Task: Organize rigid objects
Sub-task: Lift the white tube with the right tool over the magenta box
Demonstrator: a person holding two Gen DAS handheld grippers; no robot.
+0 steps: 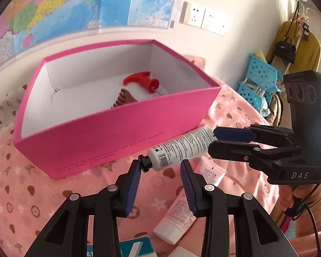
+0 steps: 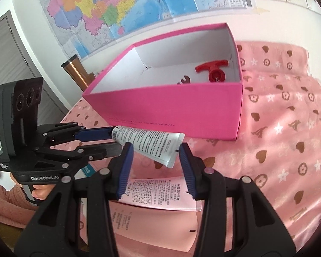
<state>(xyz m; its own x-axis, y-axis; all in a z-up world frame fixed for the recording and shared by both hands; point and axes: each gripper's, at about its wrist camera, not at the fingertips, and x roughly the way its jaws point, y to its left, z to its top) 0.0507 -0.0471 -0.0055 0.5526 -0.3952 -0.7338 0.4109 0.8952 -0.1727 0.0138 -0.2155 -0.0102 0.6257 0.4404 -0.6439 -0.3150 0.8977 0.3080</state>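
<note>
Two tongs met at the white tube [image 1: 182, 145], lifted just before the pink box's [image 1: 122, 132] front wall: right tongs [image 1: 211, 141] clenched on its crimped end, left tongs [image 1: 160, 167] released around its cap. Next, I judged, came carrying it over that wall.

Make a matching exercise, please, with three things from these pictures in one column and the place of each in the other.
Things:
1. red tool
2. white tube
3. pink tube

Places:
a. lying on the pink cloth
b. inside the pink box
c. between the fingers of the left gripper, in front of the box

Pairs: 1-b, 2-c, 3-a
</note>
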